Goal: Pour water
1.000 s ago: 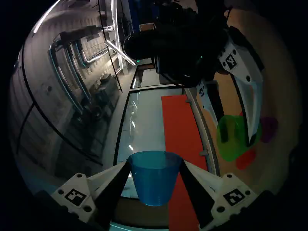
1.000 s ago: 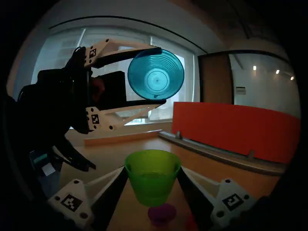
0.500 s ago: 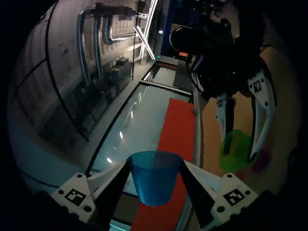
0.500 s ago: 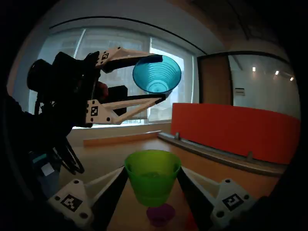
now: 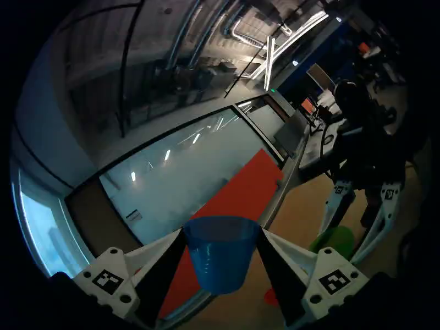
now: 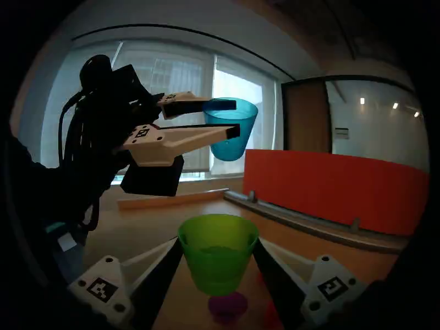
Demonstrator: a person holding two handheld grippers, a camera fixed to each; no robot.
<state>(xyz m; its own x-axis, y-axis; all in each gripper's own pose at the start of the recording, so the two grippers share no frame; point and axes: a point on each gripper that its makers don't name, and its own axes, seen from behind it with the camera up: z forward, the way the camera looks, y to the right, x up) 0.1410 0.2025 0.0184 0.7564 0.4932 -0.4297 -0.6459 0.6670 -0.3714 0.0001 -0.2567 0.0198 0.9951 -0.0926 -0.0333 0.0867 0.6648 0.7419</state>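
Observation:
My left gripper point(image 5: 221, 250) is shut on a blue translucent cup point(image 5: 221, 253), which now sits nearly upright. In the right gripper view that blue cup point(image 6: 229, 128) hangs high above the table, held by the left gripper point(image 6: 223, 117). My right gripper point(image 6: 218, 256) is shut on a green cup point(image 6: 218, 250), held upright over the wooden table point(image 6: 148, 231). The left gripper view shows the green cup point(image 5: 333, 242) low at the right between the right gripper's white fingers point(image 5: 379, 231). I cannot tell how much water is in either cup.
A small purple cup point(image 6: 227, 305) and a red object point(image 5: 270, 297) lie on the table under the green cup. An orange divider panel point(image 6: 335, 184) with a metal rail point(image 6: 308, 220) borders the table on the right. Windows are behind, and a person's dark sleeve point(image 6: 60, 187) is at the left.
The left gripper has rolled the blue cup back from lying tipped, mouth toward the right gripper, to nearly upright. The right gripper and green cup have stayed still.

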